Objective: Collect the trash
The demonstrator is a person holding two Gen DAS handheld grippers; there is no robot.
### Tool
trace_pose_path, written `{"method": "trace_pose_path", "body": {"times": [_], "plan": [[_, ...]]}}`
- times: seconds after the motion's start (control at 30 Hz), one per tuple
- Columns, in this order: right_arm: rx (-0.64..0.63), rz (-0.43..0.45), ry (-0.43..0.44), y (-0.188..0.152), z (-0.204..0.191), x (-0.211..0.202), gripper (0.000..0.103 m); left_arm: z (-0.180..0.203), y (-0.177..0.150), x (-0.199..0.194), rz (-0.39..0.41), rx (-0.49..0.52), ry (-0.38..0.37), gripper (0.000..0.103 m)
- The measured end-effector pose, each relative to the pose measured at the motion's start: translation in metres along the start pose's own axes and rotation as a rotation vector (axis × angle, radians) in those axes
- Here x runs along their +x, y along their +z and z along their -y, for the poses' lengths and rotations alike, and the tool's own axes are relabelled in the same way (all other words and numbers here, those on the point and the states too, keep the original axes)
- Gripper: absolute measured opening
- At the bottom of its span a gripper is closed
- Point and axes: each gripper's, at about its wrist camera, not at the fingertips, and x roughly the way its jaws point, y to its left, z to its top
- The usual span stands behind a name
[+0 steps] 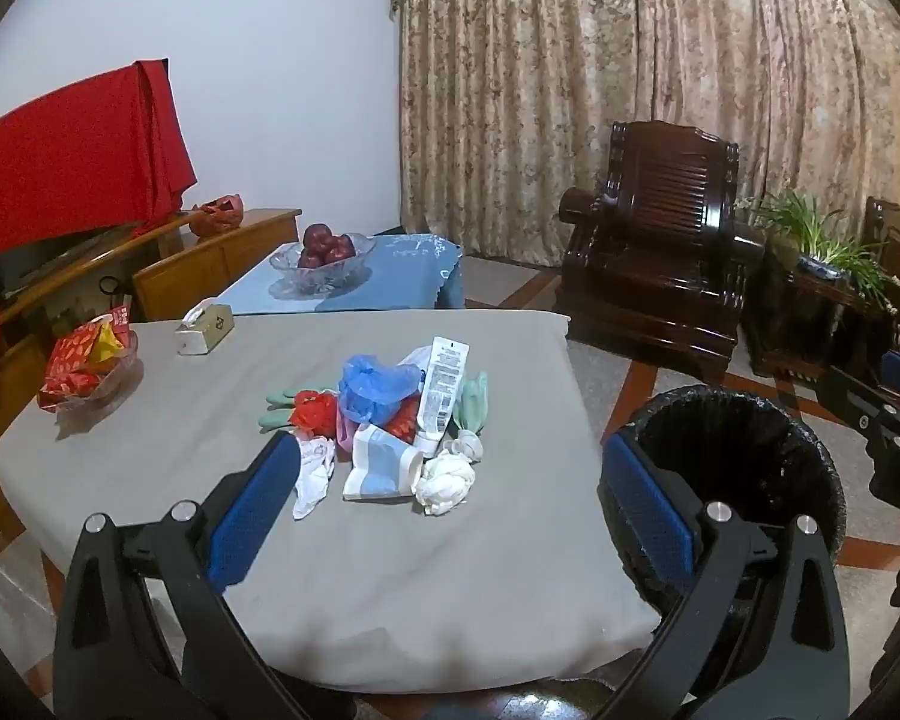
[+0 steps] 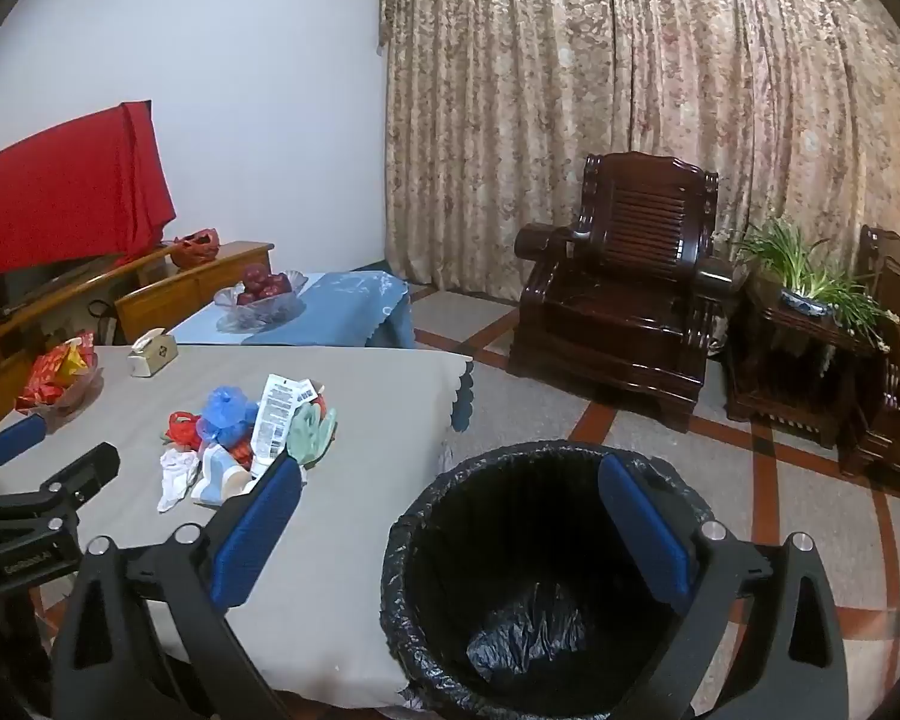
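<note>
A heap of trash [image 1: 402, 420] lies mid-table on the grey cloth [image 1: 450, 570]: a white tube [image 1: 444, 393], a blue plastic bag [image 1: 375, 387], red wrappers, green gloves, crumpled white tissue [image 1: 444, 480] and a blue-white carton. In the right wrist view the same heap [image 2: 252, 432] sits to the left. A bin with a black liner [image 2: 540, 588] stands on the floor off the table's right edge. My left gripper [image 1: 450, 480] hangs open just short of the heap, nothing between its fingers. My right gripper [image 2: 450, 495] is open above the bin's rim, also holding nothing.
A tissue box [image 1: 205, 327] and a bowl of red packets [image 1: 87, 369] sit at the table's far left. Behind stands a blue-covered table with a glass fruit bowl [image 1: 321, 261]. Dark wooden armchairs [image 2: 624, 294] and a potted plant [image 2: 810, 282] line the curtain.
</note>
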Motion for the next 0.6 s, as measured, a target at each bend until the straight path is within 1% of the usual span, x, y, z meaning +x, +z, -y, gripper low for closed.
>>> {"method": "trace_pose_path", "body": {"times": [0.6], "plan": [[0.0,-0.012,-0.001,0.0008,0.0,0.0027,0.097,-0.0003,0.0001,0.0009,-0.013,-0.001,-0.001,0.098]]}}
